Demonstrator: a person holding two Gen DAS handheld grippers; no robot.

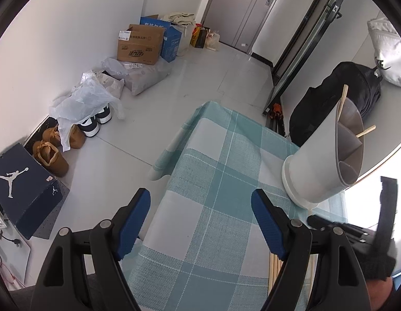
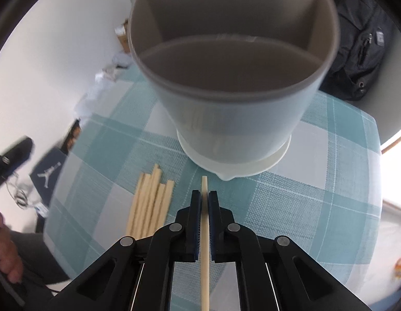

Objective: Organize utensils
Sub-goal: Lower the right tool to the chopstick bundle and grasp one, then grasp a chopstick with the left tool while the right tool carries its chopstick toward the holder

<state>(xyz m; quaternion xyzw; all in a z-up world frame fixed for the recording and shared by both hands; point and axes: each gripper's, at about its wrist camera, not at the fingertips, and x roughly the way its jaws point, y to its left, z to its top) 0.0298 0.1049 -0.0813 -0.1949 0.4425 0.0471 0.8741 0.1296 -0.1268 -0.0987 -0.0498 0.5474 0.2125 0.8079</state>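
Wooden chopstick (image 2: 204,223) in right claw (image 2: 204,194) points toward holder (image 2: 234,119).

We see the utensil holder (image 2: 234,88) standing on the tablecloth (image 2: 316,194). Before it lies a bundle of chopsticks (image 2: 151,204), left of the single chopstick (image 2: 205,233); a backpack (image 2: 361,51) sits behind it.

Shoe box (image 1: 24,184), cardboard boxes (image 1: 139,44), black backpack (image 1: 335,98)

left wrist – steep down | right wrist – close | shared: tablecloth (image 1: 213,181)
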